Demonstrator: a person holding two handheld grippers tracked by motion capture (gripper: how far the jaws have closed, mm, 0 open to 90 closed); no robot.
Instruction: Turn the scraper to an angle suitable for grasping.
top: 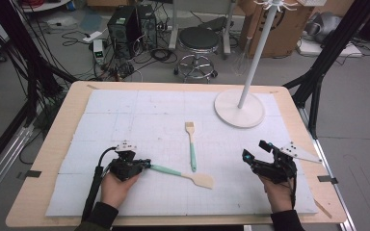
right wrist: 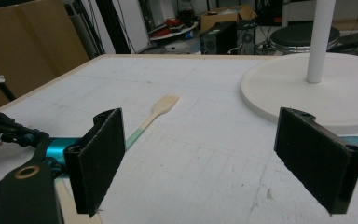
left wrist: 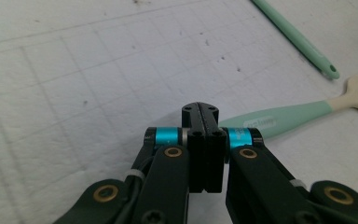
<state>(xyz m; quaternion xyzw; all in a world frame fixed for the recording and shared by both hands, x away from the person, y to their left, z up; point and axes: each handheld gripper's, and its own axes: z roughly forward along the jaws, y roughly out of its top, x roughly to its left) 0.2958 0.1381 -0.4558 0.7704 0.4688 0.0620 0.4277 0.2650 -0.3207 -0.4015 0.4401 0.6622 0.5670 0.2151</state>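
Item 1: left gripper [top: 144, 165], held in the person's left hand [top: 117, 187] at the near left of the table. Jaws pressed flat together with nothing between them, as the left gripper view [left wrist: 200, 112] shows. Its tip lies just beside the end of the mint handle of the silicone spatula [top: 185, 174]; whether it touches cannot be told.

Item 2: silicone spatula [left wrist: 279, 120], mint handle, cream blade. Lies flat on the mat, handle end toward the left gripper, blade pointing toward the right gripper.

Item 3: right gripper [top: 257, 150], held in the person's right hand [top: 279, 192] at the near right. Jaws spread wide and empty, seen likewise in the right gripper view [right wrist: 200, 154]; well apart from both utensils.

Item 4: wooden-bladed spatula [top: 191, 144], mint handle, lying lengthwise at mid-table, its handle end near the first spatula's handle, not touching.

Item 5: surface. White gridded mat [top: 139, 110] on a light wooden table [top: 62, 125].

Item 6: white stand [top: 239, 108], round base at the far right of the mat, pole upright.

Item 7: room. Grey floor, round stool [top: 198, 41], computer towers [top: 131, 24], loose cables, cardboard box [top: 279, 24], black frame struts at either side.
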